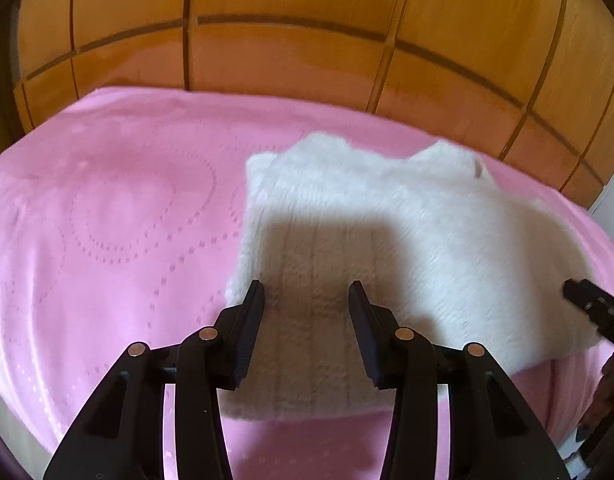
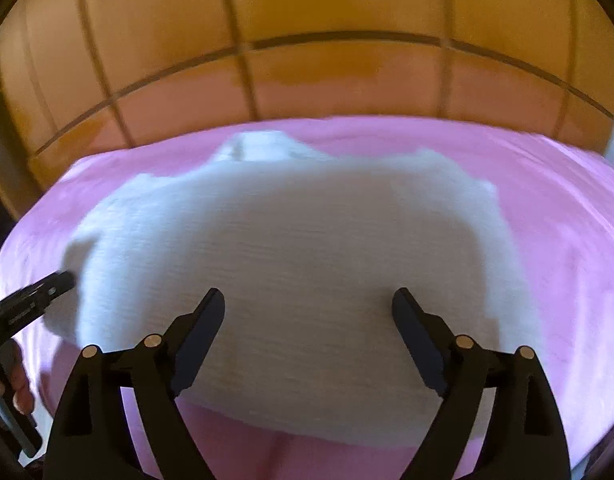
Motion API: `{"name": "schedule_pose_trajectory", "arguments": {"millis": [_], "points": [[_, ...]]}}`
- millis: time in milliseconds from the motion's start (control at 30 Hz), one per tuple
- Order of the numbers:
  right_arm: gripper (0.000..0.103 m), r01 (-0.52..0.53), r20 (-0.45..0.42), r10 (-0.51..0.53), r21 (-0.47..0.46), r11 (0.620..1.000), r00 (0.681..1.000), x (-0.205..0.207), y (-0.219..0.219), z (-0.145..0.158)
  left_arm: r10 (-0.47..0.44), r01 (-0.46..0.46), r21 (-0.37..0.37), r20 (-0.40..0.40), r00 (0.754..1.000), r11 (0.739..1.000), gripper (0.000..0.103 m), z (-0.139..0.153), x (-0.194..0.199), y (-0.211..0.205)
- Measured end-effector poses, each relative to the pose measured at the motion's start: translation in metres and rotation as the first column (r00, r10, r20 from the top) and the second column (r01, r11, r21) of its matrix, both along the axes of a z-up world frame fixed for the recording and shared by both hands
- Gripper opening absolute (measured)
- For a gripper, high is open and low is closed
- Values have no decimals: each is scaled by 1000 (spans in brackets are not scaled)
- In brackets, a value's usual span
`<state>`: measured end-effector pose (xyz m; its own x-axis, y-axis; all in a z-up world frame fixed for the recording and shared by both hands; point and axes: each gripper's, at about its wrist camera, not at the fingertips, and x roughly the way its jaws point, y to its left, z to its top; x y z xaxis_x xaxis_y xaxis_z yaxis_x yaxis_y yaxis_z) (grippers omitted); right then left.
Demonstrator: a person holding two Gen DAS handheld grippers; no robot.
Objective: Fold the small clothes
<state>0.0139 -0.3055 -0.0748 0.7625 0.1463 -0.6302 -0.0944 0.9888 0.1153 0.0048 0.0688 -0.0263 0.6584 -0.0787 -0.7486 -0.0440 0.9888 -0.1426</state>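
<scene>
Behind everything stands a wall of orange-brown wooden panels point(image 1: 291, 60), divided by dark grooves into rectangles. In front of it is a bed covered with a pink blanket point(image 1: 107, 216), which has a dotted pattern of curved lines pressed into it. No basket, box or other container is visible on the bed.

On the blanket lies a white fluffy knitted garment point(image 1: 387, 224), spread mostly flat, with ribbed vertical lines on the part nearest to the left camera. Its far edge shows two raised points with a dip between them. In the right wrist view the same garment point(image 2: 307, 240) fills the middle of the bed, and pink blanket shows on all sides of it; this picture is somewhat blurred.

The left gripper point(image 1: 307, 290) hangs over the near left part of the garment. Its fingers are partly spread, and I see only fabric below the gap; the pads do not press on anything. The right gripper point(image 2: 309, 298) is above the near edge of the garment, and its fingers are spread wide, also with nothing pinched between them.

Each gripper appears at the edge of the other's view, beside the garment's side edge. A hand point(image 2: 21, 388) of the person holding the left gripper is seen low on the left.
</scene>
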Motion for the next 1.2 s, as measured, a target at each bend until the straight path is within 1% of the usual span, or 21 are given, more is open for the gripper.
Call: {"name": "schedule_pose_trajectory", "arguments": {"millis": [67, 100, 167, 233, 333, 367, 400, 500, 633, 733, 767, 833, 867, 933, 1033, 1200], "points": [[86, 59, -57, -59, 11, 998, 997, 4, -21, -11, 4, -4, -7, -4, 1000, 1000, 43, -3, -2, 2], [86, 74, -69, -71, 40, 996, 995, 4, -31, -15, 6, -6, -10, -2, 1000, 1000, 43, -3, -4, 3], [86, 68, -62, -61, 111, 991, 996, -1, -46, -19, 8, -8, -10, 1, 1000, 1000, 43, 0, -8, 2], [86, 70, -57, -64, 111, 991, 996, -4, -47, -20, 11, -11, -12, 9, 1000, 1000, 43, 4, -12, 3], [88, 75, -48, -72, 65, 995, 996, -6, -38, -19, 27, -27, -17, 20, 999, 999, 44, 8, -20, 8], [89, 78, -47, -75, 64, 995, 996, -7, -36, -19, 35, -35, -21, 22, 999, 999, 53, 9, -22, 10], [89, 78, -45, -75, 64, 995, 996, -8, -35, -18, 47, -46, -27, 24, 999, 999, 57, 10, -24, 13], [89, 84, -43, -81, 76, 994, 996, -11, -38, -18, 75, -74, -62, 15, 997, 995, 57, 9, -30, 28], [89, 95, -33, -92, 113, 989, 995, -14, -41, -11, 107, -107, -82, -2, 994, 991, 57, 4, -34, 45], [90, 101, -21, -100, 107, 989, 995, -14, -42, -7, 116, -117, -105, -10, 993, 988, 57, 3, -36, 55], [90, 113, -18, -112, 90, 989, 994, -14, -43, -7, 117, -118, -102, -12, 993, 988, 57, 3, -35, 55], [90, 129, -38, -127, 81, 988, 991, -9, -47, -13, 127, -128, -18, -38, 991, 992, 56, -3, -29, 50], [91, 130, -54, -126, 87, 988, 991, -6, -50, -18, 122, -122, -13, -48, 991, 992, 54, -5, -26, 50], [91, 122, -41, -120, 61, 991, 992, -7, -47, -23, 125, -126, -21, -58, 990, 992, 54, -8, -26, 49], [93, 118, -28, -117, 36, 992, 993, -10, -45, -25, 128, -128, 3, -38, 991, 992, 54, -4, -28, 44], [94, 119, -41, -117, 36, 992, 992, -10, -44, -22, 110, -111, 26, 35, 993, 993, 54, 19, -34, 36]]}}
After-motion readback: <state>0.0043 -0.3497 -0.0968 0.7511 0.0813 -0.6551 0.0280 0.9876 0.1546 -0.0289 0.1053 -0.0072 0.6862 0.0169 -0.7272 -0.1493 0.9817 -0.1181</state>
